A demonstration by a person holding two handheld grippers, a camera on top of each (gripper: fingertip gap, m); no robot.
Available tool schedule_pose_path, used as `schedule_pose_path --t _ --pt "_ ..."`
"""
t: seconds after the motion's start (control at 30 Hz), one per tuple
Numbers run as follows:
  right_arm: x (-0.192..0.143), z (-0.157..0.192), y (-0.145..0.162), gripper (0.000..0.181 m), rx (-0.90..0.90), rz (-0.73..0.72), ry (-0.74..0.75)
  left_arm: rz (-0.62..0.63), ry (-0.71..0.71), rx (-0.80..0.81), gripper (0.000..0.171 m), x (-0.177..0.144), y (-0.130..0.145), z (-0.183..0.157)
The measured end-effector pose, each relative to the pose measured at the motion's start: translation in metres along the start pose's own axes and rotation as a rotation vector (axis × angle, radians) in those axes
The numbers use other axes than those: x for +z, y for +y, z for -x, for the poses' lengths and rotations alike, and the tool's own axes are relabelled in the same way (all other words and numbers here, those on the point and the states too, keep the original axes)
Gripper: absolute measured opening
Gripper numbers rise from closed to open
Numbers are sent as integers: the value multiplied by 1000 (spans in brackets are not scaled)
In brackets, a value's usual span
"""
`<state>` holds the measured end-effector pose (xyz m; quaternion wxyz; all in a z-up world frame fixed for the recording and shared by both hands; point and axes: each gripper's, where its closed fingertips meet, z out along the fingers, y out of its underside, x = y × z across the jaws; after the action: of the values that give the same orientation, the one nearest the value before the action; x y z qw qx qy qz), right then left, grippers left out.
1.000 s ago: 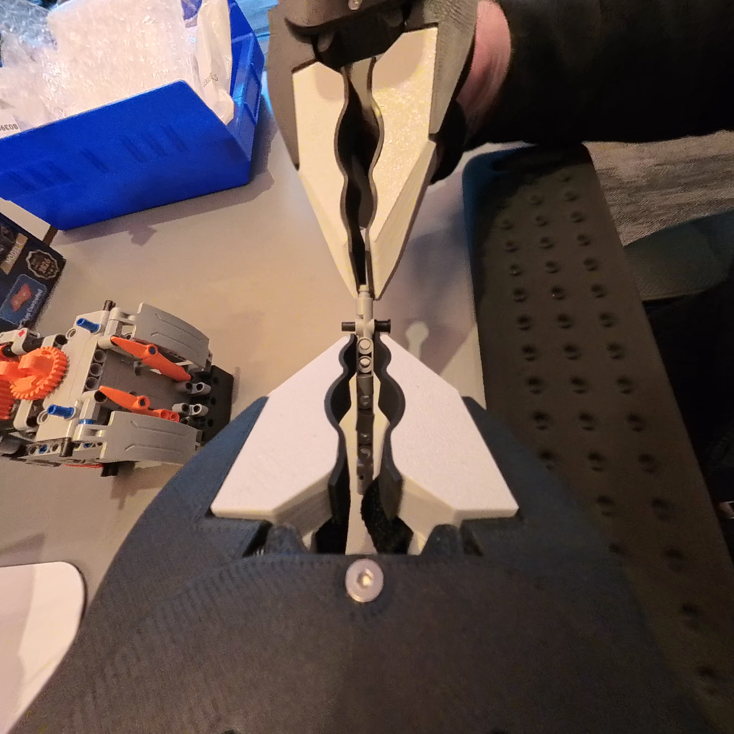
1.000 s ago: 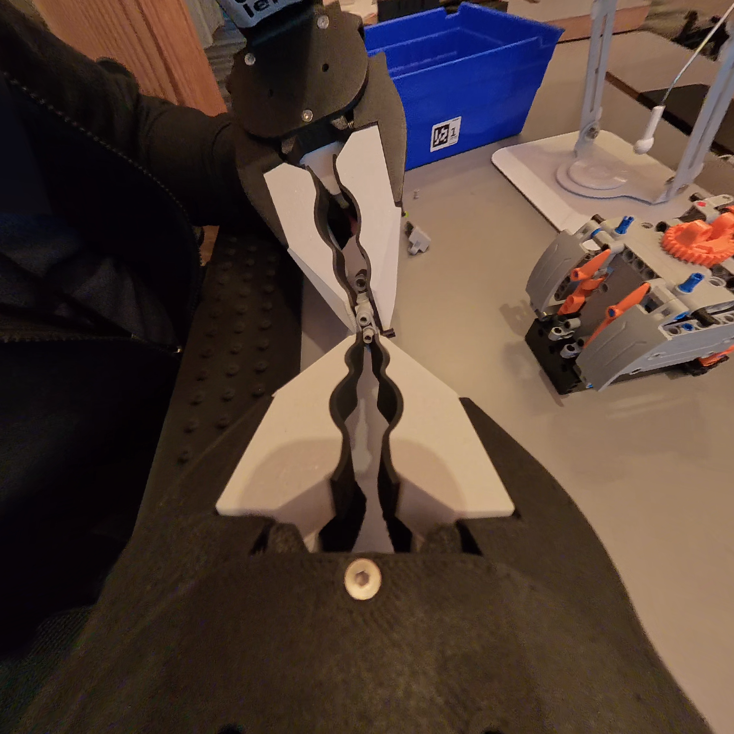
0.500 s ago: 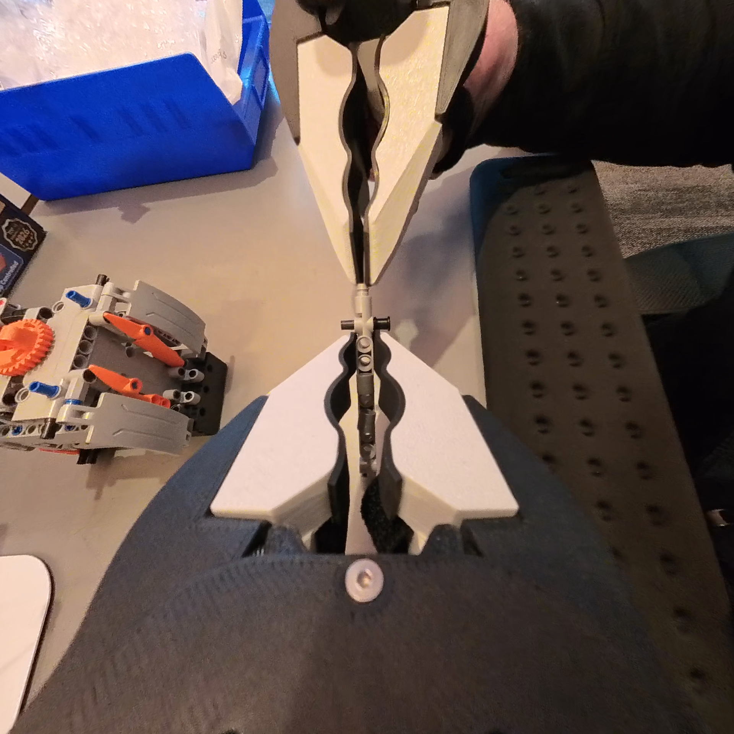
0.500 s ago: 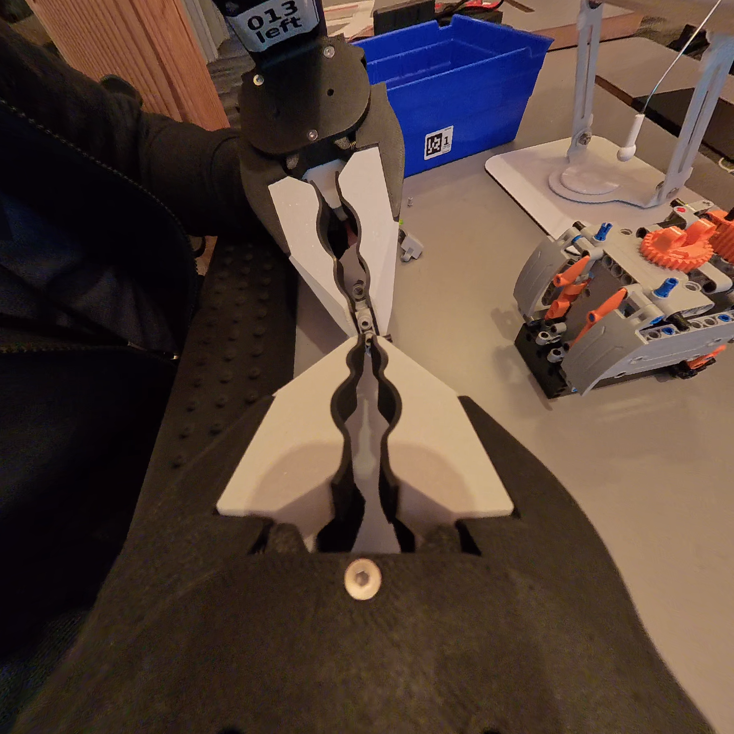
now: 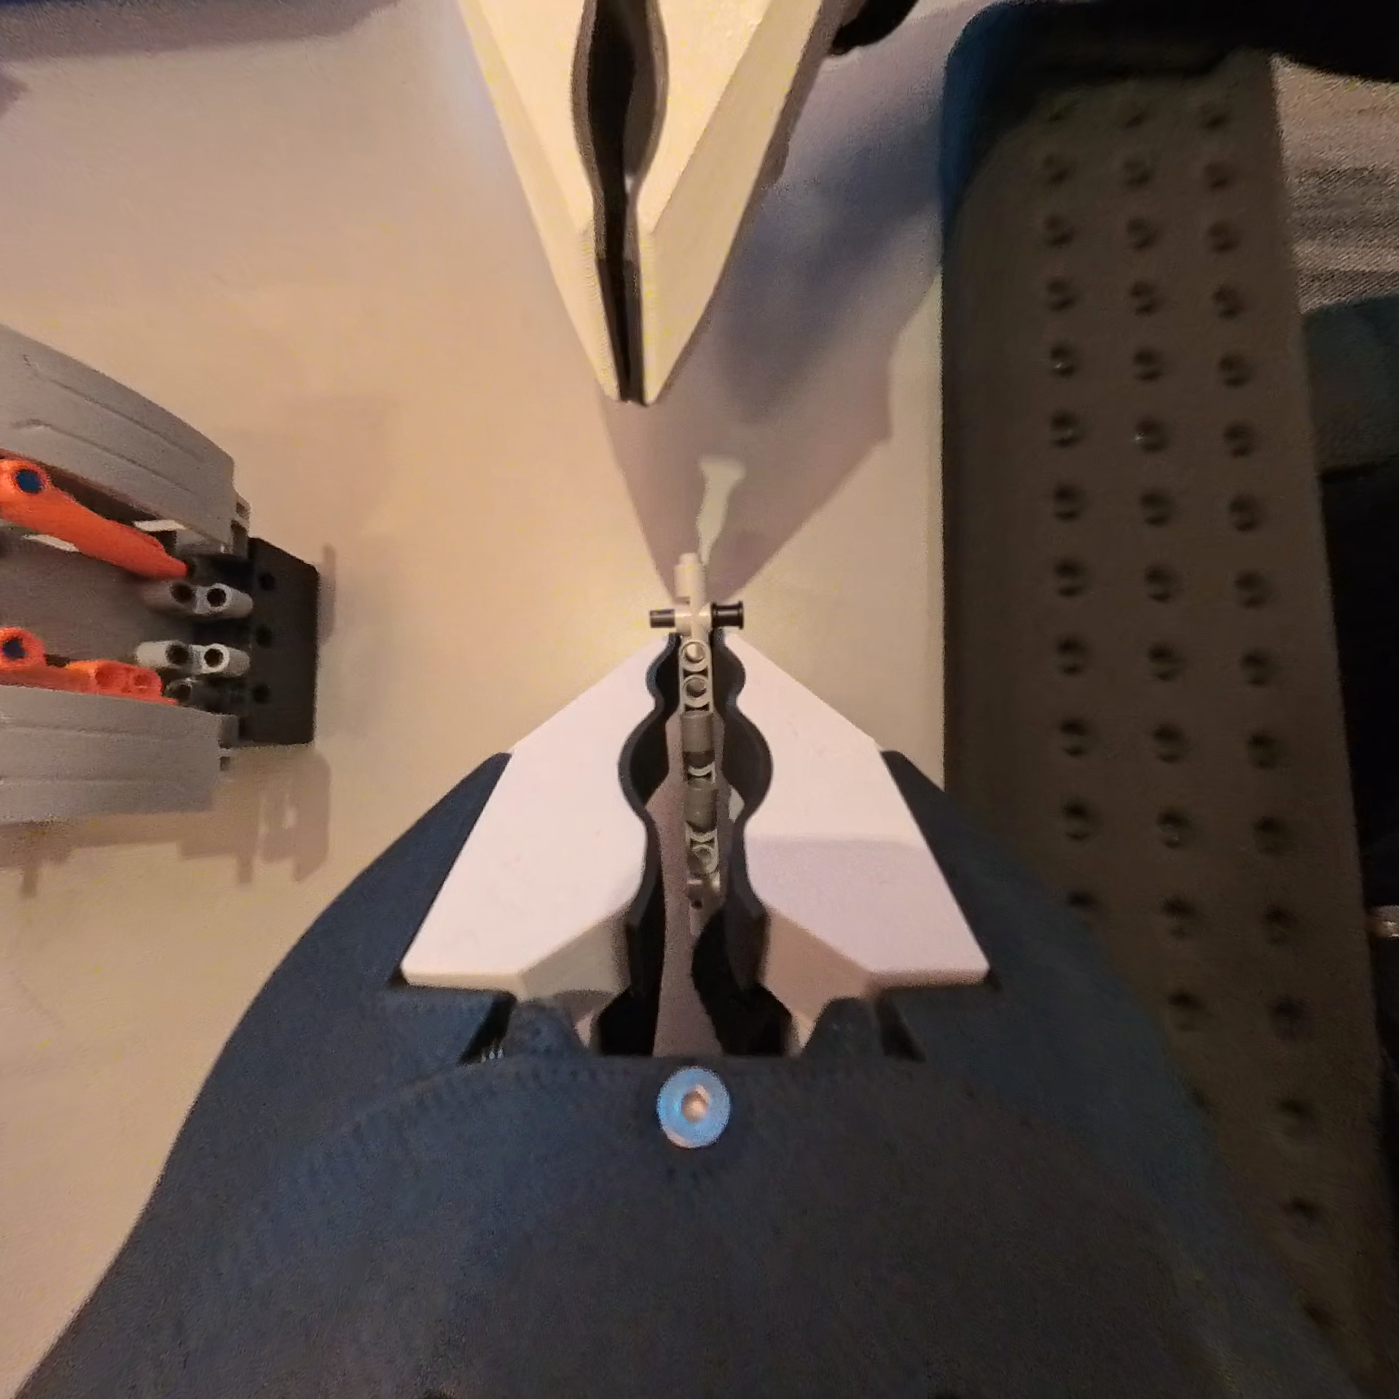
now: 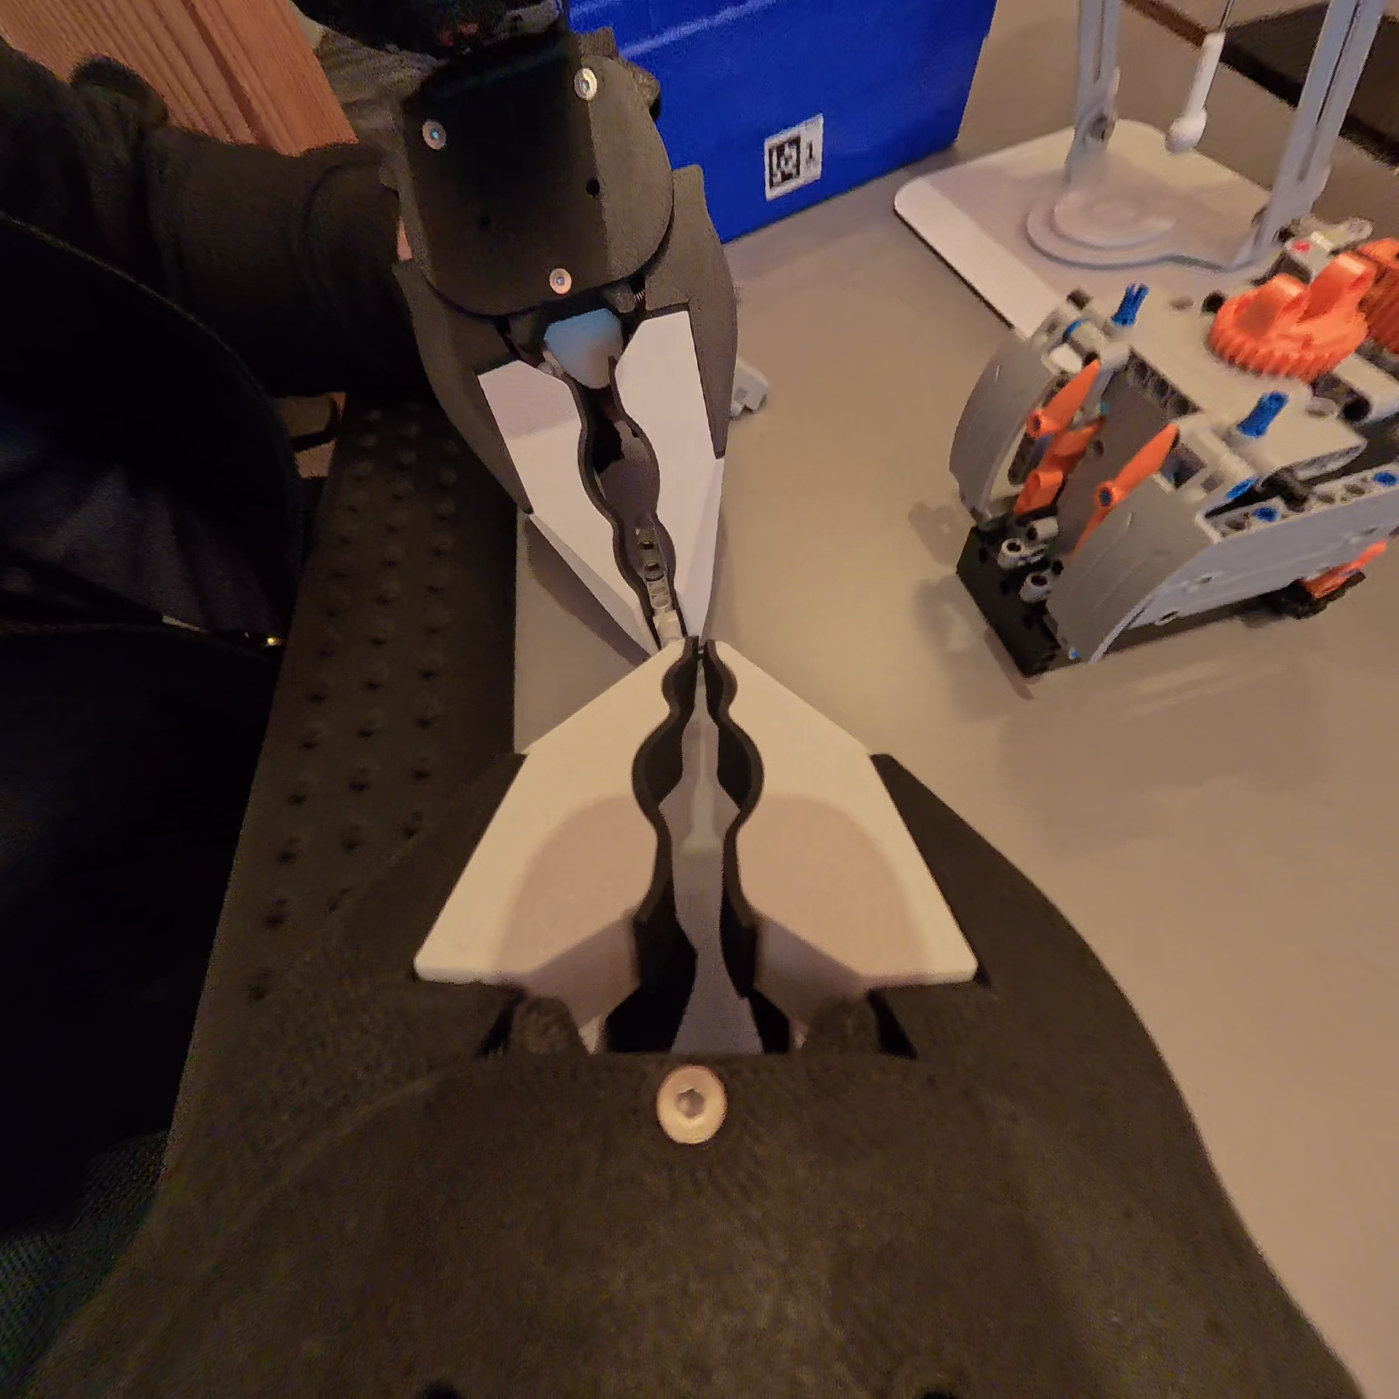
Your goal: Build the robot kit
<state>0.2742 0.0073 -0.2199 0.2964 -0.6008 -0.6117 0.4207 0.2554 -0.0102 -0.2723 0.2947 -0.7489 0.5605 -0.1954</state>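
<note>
Left gripper pinches a grey pin-studded beam; right gripper, jaws pressed together, has backed off toward 12 o'clock

The brick vehicle is cut off at the left edge; the blue bin runs past the top edge.

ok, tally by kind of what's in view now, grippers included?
Grippers: 2 (left gripper, right gripper)
Grey beam piece, in the left gripper: 1
Brick-built model: 1
Blue bin: 1
White stand: 1
Loose small grey piece: 1
Black studded pad: 1
Total: 8
</note>
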Motion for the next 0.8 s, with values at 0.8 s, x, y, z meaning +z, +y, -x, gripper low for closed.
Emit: schedule_pose_path --t 0.8 --pt "42 5 58 0 32 286 -75 98 16 -12 5 16 19 -4"
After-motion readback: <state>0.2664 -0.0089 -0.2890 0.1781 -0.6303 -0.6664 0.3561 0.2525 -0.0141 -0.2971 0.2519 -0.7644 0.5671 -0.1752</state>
